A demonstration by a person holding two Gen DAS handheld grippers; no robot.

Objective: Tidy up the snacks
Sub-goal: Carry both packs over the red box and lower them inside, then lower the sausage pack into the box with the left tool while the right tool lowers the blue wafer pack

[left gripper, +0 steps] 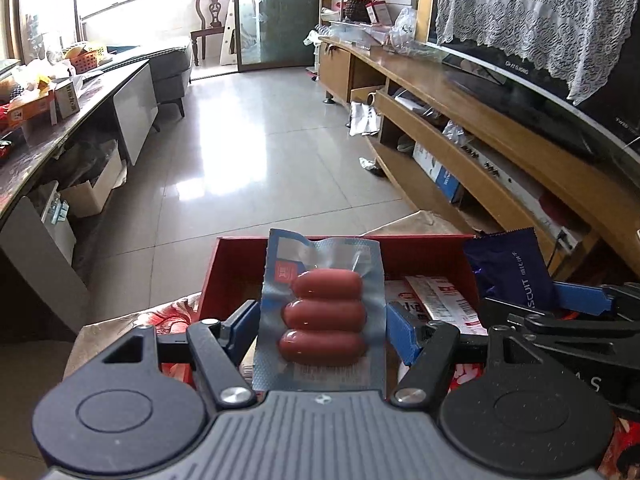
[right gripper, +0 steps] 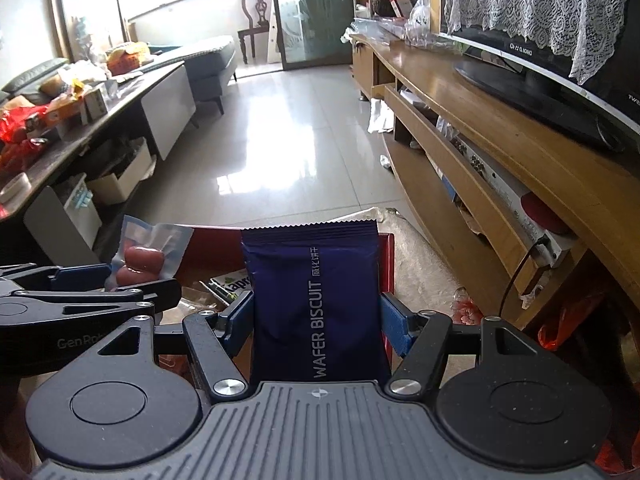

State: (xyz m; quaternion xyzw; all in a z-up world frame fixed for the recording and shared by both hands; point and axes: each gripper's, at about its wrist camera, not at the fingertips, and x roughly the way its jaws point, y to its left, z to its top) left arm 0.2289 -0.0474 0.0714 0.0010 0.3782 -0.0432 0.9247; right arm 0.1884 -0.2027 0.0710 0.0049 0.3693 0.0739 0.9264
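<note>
My left gripper [left gripper: 322,320] is shut on a clear-and-blue vacuum pack of three red sausages [left gripper: 323,314], held upright over a red box [left gripper: 236,268]. My right gripper [right gripper: 316,316] is shut on a dark blue wafer biscuit packet [right gripper: 316,300], also upright over the same red box [right gripper: 386,256]. The two grippers are side by side: the biscuit packet [left gripper: 510,270] shows at the right of the left wrist view, the sausage pack [right gripper: 144,258] at the left of the right wrist view. Other snack packets [left gripper: 440,300] lie inside the box.
A wooden TV stand [right gripper: 500,148] with a television [right gripper: 560,60] runs along the right. A dark table [right gripper: 100,120] with boxes and bags runs along the left. Tiled floor [right gripper: 288,148] lies ahead, with a sofa [right gripper: 208,64] and chair [right gripper: 258,20] beyond.
</note>
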